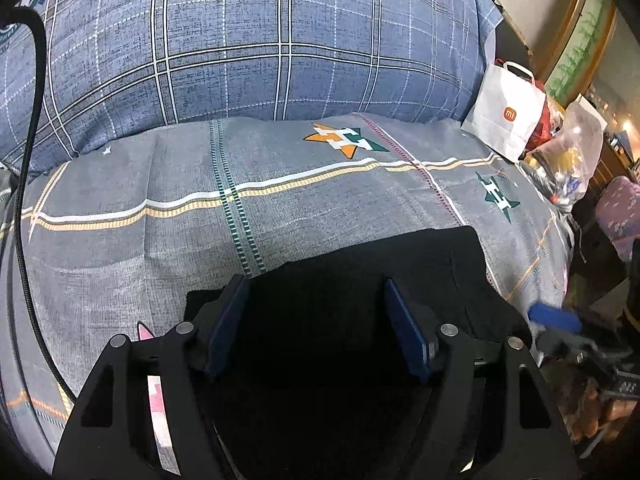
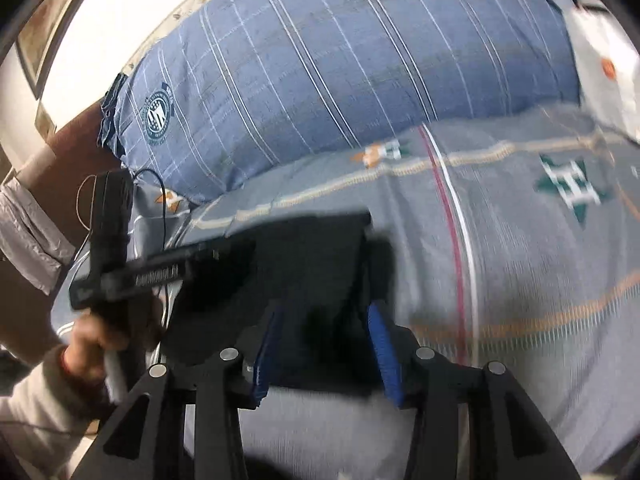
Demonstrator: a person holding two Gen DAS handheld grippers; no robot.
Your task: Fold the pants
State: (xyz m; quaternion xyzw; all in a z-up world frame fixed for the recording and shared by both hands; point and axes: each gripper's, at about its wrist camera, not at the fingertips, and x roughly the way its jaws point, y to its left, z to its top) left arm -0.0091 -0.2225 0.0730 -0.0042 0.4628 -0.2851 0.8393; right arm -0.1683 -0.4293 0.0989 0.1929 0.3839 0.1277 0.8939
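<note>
Both the left gripper (image 1: 316,320) and right gripper (image 2: 326,344) hang spread over the black pants (image 1: 360,280); soft, limp cloth, best pinched at an edge

Even, soft indoor light; left wrist view sharp. Right wrist view motion-blurred, strongest across bedsheet (image 2: 520,248). Overexposed white wall (image 2: 120,20) upper left. Fisheye curvature, dark vignette at corners.

Bare bedsheet (image 1: 120,248) lies free left; quilt (image 1: 240,40) walls the far side, paper bag (image 1: 506,120) blocks far right.
</note>
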